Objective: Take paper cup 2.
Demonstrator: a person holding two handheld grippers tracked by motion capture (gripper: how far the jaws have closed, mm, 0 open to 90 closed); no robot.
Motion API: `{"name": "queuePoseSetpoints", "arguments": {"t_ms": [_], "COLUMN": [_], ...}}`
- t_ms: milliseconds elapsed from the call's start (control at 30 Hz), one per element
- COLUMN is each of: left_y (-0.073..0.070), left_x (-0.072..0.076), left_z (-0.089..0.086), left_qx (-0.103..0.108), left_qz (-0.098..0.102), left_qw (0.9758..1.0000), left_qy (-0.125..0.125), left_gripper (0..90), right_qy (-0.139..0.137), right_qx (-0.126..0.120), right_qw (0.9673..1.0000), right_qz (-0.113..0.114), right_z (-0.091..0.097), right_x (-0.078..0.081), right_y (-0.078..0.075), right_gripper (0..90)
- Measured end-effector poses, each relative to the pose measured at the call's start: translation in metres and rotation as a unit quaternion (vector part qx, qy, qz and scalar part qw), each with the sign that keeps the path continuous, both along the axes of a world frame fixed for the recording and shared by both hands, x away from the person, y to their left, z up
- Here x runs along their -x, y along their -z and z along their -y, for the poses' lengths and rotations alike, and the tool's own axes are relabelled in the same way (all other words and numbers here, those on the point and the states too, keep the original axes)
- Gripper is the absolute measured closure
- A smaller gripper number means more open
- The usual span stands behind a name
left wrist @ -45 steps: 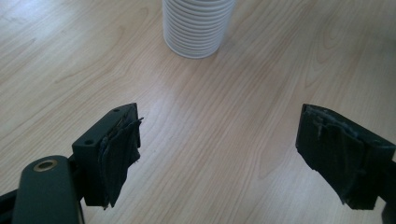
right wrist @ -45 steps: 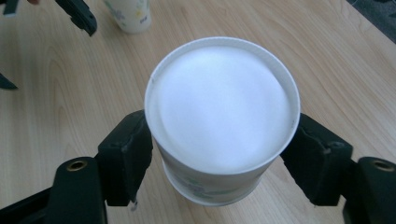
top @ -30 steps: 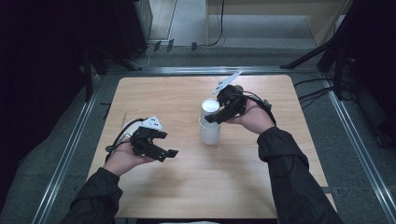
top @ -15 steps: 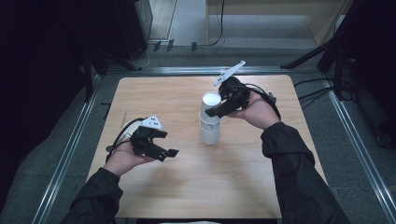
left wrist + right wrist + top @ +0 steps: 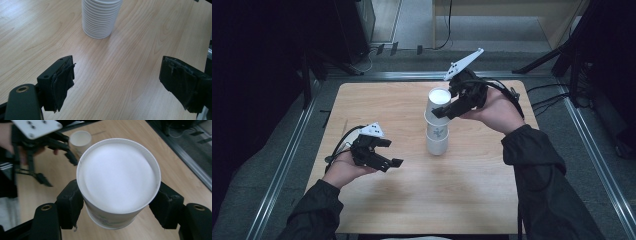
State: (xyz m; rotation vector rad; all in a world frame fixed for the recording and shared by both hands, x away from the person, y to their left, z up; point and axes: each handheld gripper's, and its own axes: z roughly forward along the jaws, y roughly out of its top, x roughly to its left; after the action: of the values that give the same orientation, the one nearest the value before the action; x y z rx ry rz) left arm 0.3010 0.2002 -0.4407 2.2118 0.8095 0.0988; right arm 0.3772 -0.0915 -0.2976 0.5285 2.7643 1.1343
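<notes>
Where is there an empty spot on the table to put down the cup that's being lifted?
The near half of the table, between the two sleeves, is bare wood. The far left corner, beyond the left gripper, is bare too. It is crowded in the middle, where the right gripper holds the lifted cup over the cup stack.

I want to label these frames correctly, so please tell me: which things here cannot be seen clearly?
- Stack: its top is cut off by the upper edge of the left gripper view.
- Print on the lifted cup: too small in the high view; under the rim in the right gripper view.
- Whether the lifted cup has left the stack: the right tool covers the join in the high view.
- Left tool: its body lies below the frame.
</notes>
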Motion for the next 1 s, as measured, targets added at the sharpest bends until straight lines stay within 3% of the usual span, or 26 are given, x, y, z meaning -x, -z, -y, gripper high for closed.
{"name": "queuePoseSetpoints", "arguments": {"t_ms": [100, 300, 400, 533, 600, 767, 1000], "left_y": [-0.001, -0.003, -0.004, -0.006, -0.005, -0.003, 0.010], "left_x": [0.001, 0.002, 0.003, 0.005, 0.006, 0.008, 0.010], "left_z": [0.001, 0.004, 0.006, 0.012, 0.014, 0.023, 0.038], "left_qx": [0.002, 0.011, 0.015, 0.037, 0.038, 0.029, 0.039], "left_qz": [0.000, 0.002, 0.008, 0.007, 0.007, 0.012, 0.009], "left_qw": [1.0000, 0.9999, 0.9998, 0.9989, 0.9988, 0.9982, 0.9949], "left_qy": [0.004, 0.011, 0.013, 0.026, 0.029, 0.052, 0.093], "left_gripper": [12.8, 12.8, 13.2, 13.2, 13.2, 13.2, 13.2], "right_qy": [-0.018, -0.028, -0.039, -0.047, -0.048, -0.063, -0.065], "right_qx": [-0.014, -0.018, -0.036, -0.038, -0.038, -0.051, -0.069], "right_qw": [0.9997, 0.9994, 0.9983, 0.9980, 0.9979, 0.9965, 0.9949], "right_qz": [-0.008, -0.009, -0.024, -0.022, -0.021, -0.022, -0.034], "right_z": [0.005, 0.014, 0.020, 0.022, 0.023, 0.020, 0.016], "right_x": [0.016, 0.034, 0.041, 0.049, 0.051, 0.059, 0.063], "right_y": [-0.001, 0.015, 0.036, 0.055, 0.060, 0.088, 0.123], "right_gripper": [31.9, 32.0, 32.2, 32.2, 32.2, 32.4, 32.4]}}
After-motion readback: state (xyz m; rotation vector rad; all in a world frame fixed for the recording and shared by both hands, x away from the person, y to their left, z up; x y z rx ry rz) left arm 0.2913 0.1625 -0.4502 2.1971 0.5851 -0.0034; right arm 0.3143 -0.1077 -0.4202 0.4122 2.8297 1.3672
